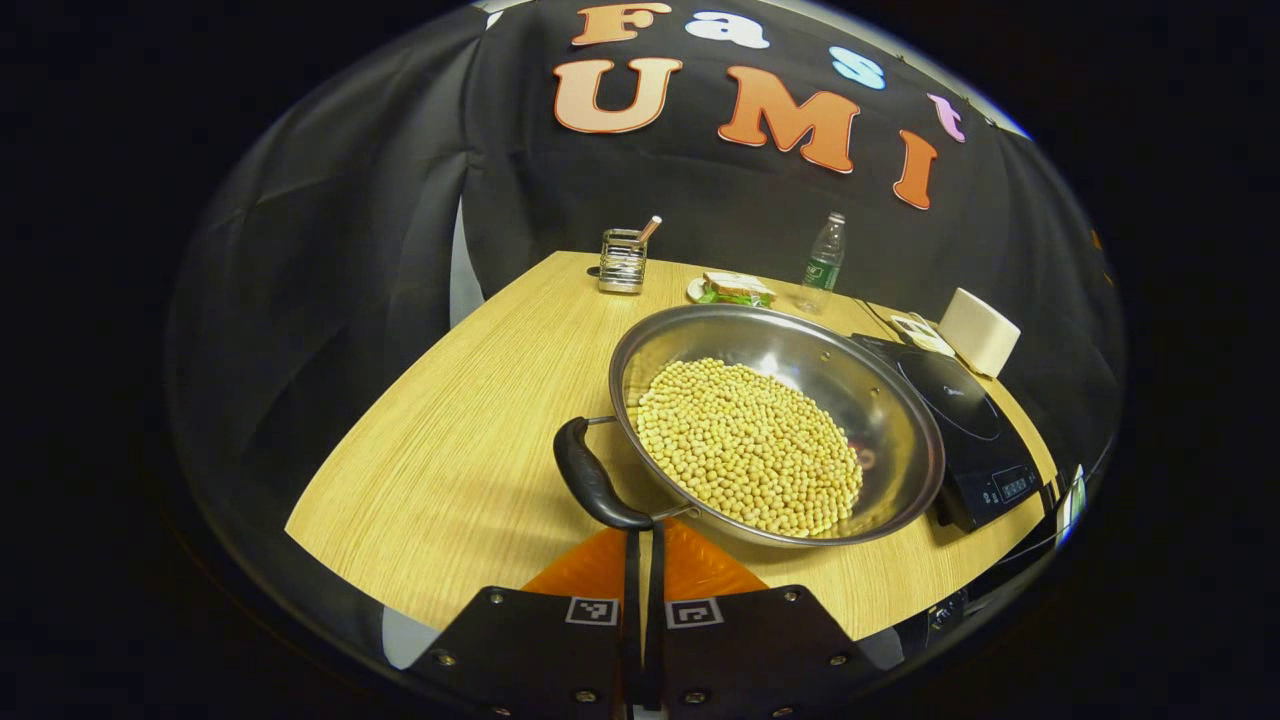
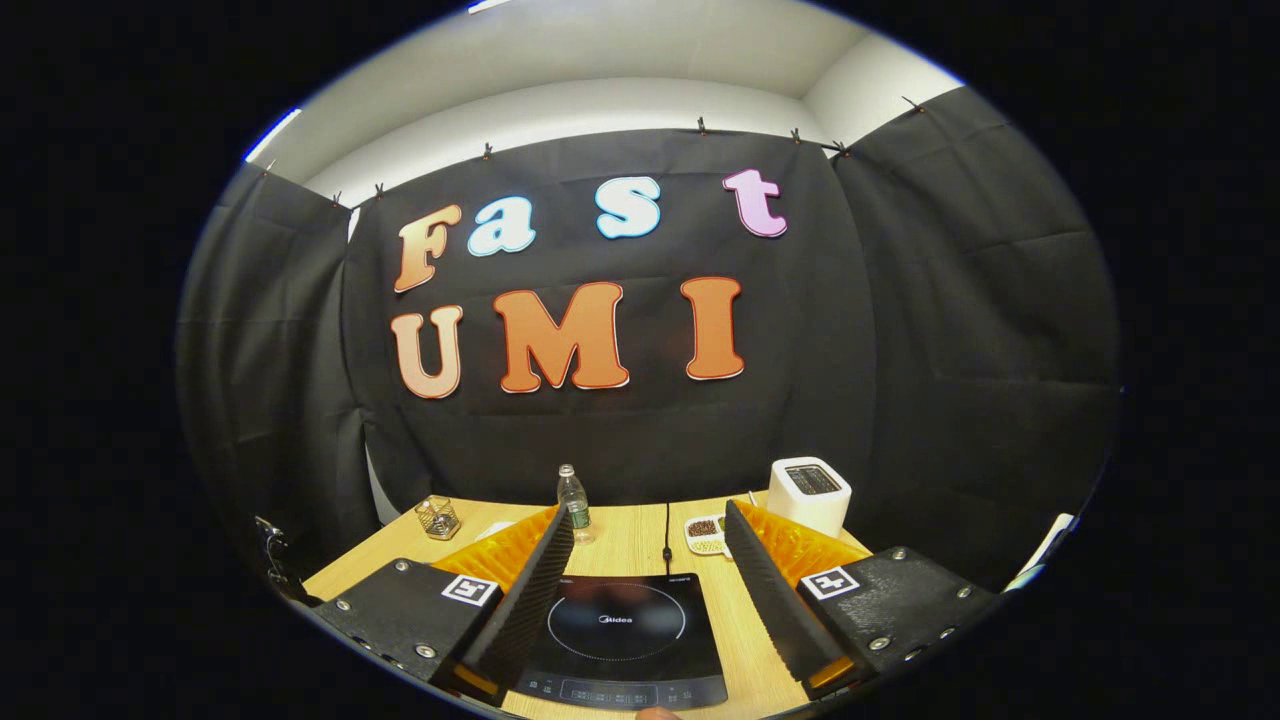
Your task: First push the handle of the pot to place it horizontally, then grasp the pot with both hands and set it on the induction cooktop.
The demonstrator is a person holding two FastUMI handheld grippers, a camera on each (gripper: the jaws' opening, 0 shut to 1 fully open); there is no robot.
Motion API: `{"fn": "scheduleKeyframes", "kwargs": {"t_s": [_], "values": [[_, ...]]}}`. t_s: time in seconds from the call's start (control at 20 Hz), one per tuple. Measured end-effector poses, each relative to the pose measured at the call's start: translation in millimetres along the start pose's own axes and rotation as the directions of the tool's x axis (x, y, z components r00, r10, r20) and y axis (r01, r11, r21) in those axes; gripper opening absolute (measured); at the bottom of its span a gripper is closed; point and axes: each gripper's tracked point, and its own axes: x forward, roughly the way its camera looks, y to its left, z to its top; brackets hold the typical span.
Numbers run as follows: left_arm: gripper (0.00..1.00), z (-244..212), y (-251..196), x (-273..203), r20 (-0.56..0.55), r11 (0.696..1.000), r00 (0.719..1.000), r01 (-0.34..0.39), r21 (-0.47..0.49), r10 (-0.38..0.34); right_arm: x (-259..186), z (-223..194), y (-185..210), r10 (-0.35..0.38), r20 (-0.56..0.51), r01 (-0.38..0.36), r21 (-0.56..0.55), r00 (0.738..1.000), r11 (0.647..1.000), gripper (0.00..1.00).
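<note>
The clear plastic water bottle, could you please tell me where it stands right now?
In the left gripper view, the clear plastic water bottle stands upright at the wooden table's far edge, right of the sandwich plate.

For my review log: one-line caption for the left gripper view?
Shut left tool at the handle of the bean-filled pot, beside the induction cooktop.

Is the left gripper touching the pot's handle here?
Cannot tell. In the left gripper view the closed fingers run up to the pot handle, but neither contact nor a gap shows plainly.
</note>
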Motion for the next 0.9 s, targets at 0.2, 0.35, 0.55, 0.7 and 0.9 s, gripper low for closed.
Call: {"fn": "scheduleKeyframes", "kwargs": {"t_s": [0.2,0.35,0.55,0.7,0.9], "values": [[0.02,10,13,11,0.003,1.0,1.0,0.005,0.018,-0.005,0,-3,5,-0.014,-0.006,0.014,0.002,1.0,1.0,0.95],[0.02,18,22,21,0.005,1.0,1.0,0.023,0.006,-0.023,1,-5,13,-0.019,-0.003,0.019,0.003,1.0,1.0,0.95],[0.02,28,35,33,0.001,0.999,0.999,0.046,0.0,-0.046,4,-9,21,-0.026,-0.009,0.026,-0.013,1.0,1.0,0.95],[0.03,35,41,40,0.004,0.999,0.999,0.046,0.018,-0.046,6,-12,28,-0.024,-0.014,0.024,-0.018,1.0,1.0,0.95],[0.03,41,46,48,0.012,0.998,0.999,0.047,0.029,-0.047,8,-17,33,-0.028,-0.021,0.027,-0.023,0.999,0.999,0.95]]}}
